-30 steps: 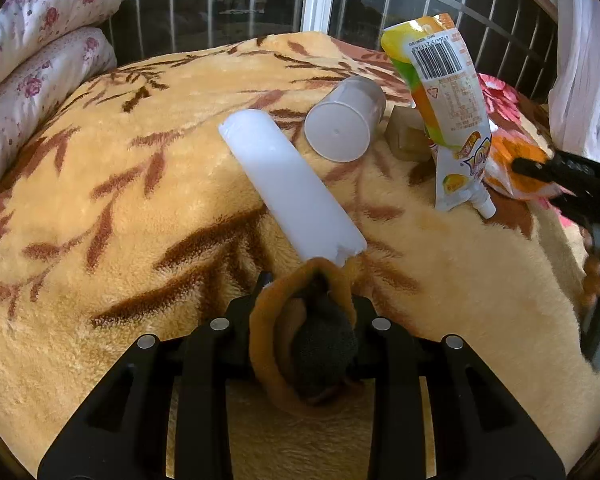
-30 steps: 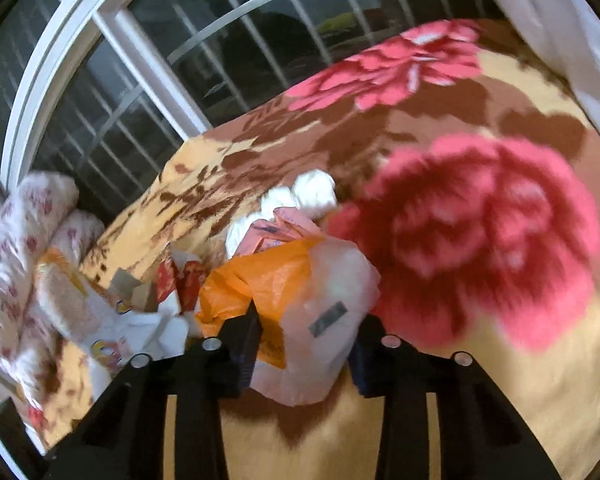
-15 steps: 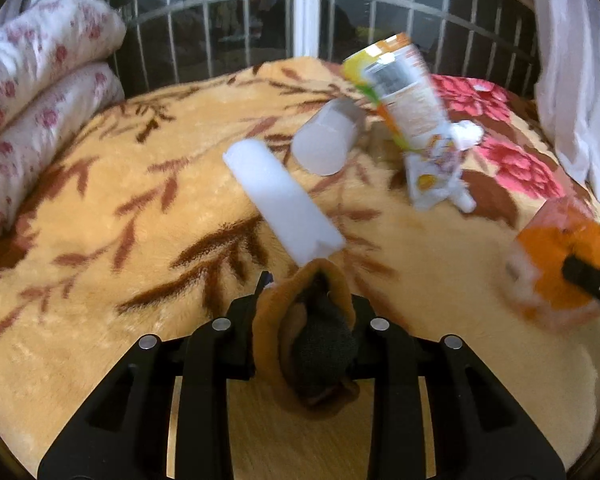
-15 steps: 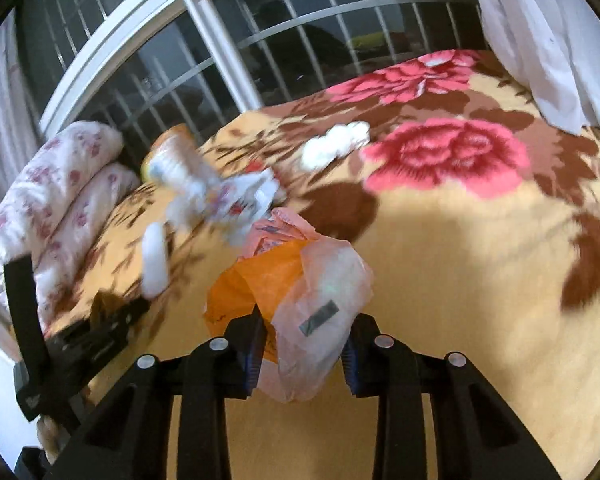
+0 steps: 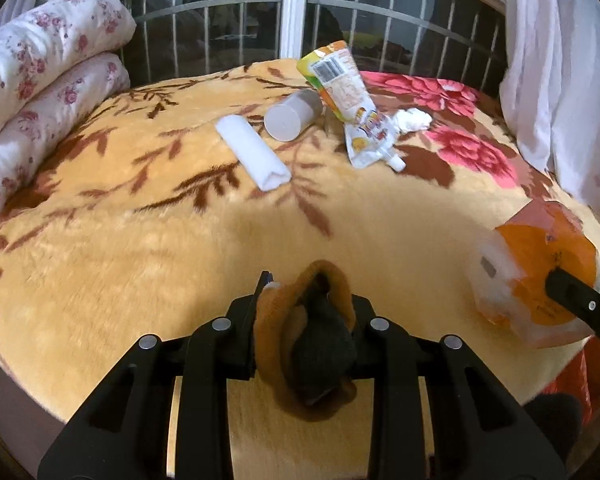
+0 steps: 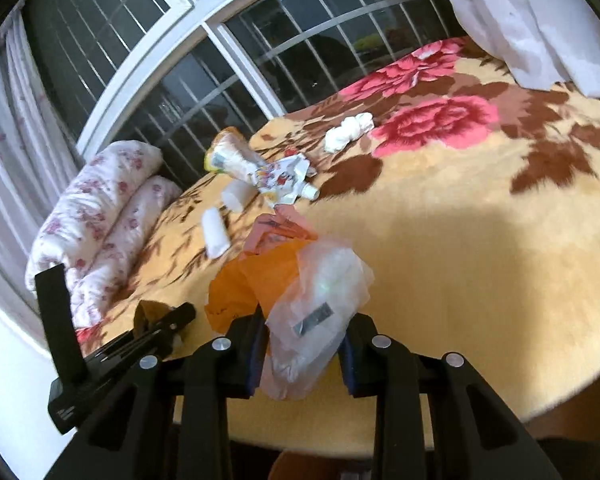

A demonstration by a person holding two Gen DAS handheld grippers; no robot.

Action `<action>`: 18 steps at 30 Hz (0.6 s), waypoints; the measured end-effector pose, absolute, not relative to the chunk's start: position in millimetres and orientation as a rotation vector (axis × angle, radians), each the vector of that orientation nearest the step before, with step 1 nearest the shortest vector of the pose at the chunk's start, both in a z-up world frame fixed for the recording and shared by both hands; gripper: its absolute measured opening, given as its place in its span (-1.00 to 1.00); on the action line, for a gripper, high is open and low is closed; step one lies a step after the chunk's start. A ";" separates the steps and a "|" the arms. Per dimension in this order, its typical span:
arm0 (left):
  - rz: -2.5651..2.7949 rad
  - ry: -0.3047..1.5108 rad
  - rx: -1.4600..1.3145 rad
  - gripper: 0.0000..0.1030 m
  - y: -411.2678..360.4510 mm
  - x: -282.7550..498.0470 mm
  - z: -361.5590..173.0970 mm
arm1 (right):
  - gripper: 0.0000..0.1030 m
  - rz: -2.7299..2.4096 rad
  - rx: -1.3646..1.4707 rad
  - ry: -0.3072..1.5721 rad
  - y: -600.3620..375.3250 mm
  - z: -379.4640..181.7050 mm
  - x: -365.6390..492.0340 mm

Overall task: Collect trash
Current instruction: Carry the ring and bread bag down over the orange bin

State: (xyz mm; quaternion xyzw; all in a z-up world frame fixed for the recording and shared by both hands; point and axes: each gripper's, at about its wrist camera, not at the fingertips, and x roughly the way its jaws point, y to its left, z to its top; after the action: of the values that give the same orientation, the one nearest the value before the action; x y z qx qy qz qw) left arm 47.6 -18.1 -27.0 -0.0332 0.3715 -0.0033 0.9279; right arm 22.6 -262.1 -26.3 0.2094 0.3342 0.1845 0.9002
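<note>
Trash in both grippers. Left gripper [image 5: 306,332] is clamped on a brown-and-dark peel [image 5: 314,344], crumpled between its fingers, held above the near edge of the blanket [image 5: 148,264]. Right gripper [image 6: 302,350] pinches a bag [image 6: 300,300], orange and clear plastic with a pink scrap sticking out the far side; in the left view it hangs off to the right of the left gripper, close by.

Rest of the trash lies ahead of the left gripper, well apart from it, on the far part of the blanket: white wrapper [image 5: 254,152] lying flat, white cup [image 5: 290,118] on its side just beyond it with its flat end facing the camera, pouch [image 5: 350,104] to the right of the cup, propped up, spout end down toward the gripper. Tissue wad [image 5: 412,119] just right of the pouch. Rolled floral quilt [image 5: 40,80] far left, window bars [image 5: 228,16] behind, white curtain [image 5: 560,64] far right.
</note>
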 end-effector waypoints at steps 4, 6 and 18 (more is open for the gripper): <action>-0.026 0.750 -0.033 -0.46 -27.0 23.0 -22.4 | -0.42 0.423 0.466 0.692 -266.3 -26.6 -4.8; -0.046 0.743 -0.006 -0.46 -31.3 7.8 -20.5 | -0.42 0.444 0.461 0.686 -265.6 -25.7 -17.0; -0.193 0.803 0.173 -0.46 -40.3 -85.6 -52.8 | -0.42 0.568 0.201 0.742 -256.0 -36.0 -114.5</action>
State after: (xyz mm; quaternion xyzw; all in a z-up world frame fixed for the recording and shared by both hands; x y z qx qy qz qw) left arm -85.6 -40.3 -52.8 0.0840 0.3896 -0.0938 0.9123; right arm -114.5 -256.0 -36.0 0.0966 0.3571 0.2733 0.8879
